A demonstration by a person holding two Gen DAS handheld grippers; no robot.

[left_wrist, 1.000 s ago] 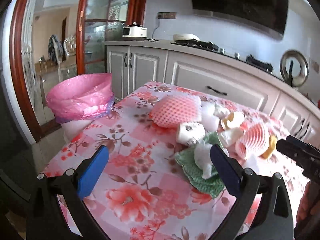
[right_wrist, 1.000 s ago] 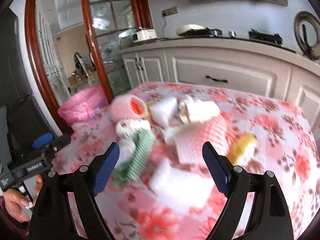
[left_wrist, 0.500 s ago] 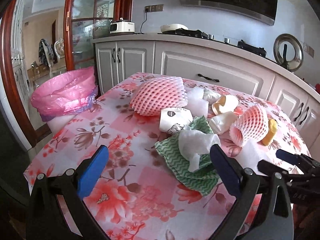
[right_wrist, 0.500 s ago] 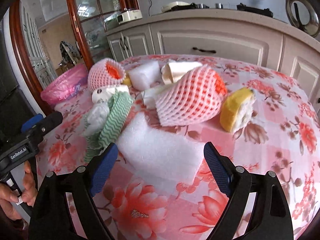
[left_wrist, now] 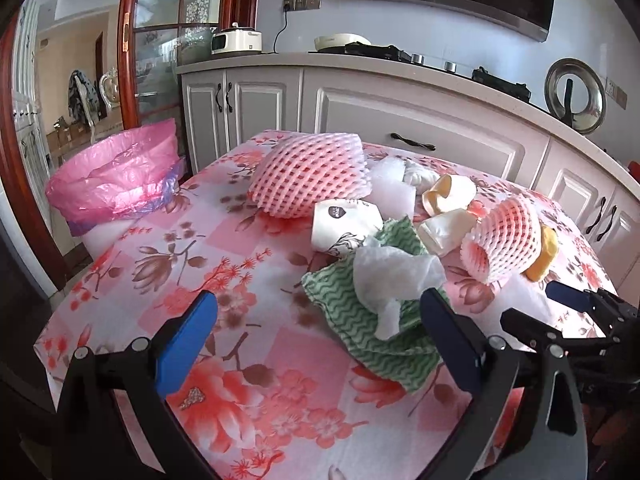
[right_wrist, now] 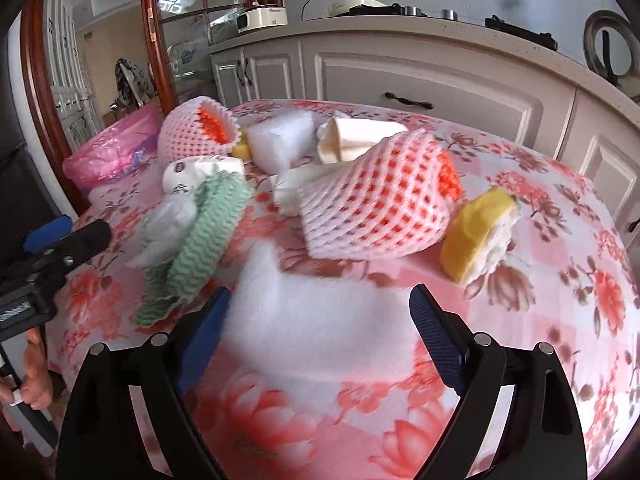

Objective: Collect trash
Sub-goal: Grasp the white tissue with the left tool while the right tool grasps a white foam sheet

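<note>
Trash lies heaped on a floral tablecloth [left_wrist: 224, 280]: two pink foam fruit nets [left_wrist: 310, 174] [right_wrist: 376, 212], a green wavy cloth [left_wrist: 372, 332] under a crumpled white tissue [left_wrist: 394, 274], a paper cup [left_wrist: 344, 224], a yellow peel [right_wrist: 476, 236] and a white foam sheet [right_wrist: 316, 320]. My left gripper [left_wrist: 318, 334] is open, low over the table, its right finger by the green cloth. My right gripper [right_wrist: 318, 326] is open, with the white foam sheet between its fingers. A bin with a pink bag [left_wrist: 116, 176] stands beyond the table's left edge.
White kitchen cabinets [left_wrist: 400, 120] run behind the table, with a stove and cooker on the counter. A wood-framed glass door [left_wrist: 168, 40] is at the left. The right gripper shows at the right edge of the left wrist view [left_wrist: 568, 312].
Both grippers have come lower and closer to the trash pile. The right gripper has closed in around the white foam sheet. Both stay open.
</note>
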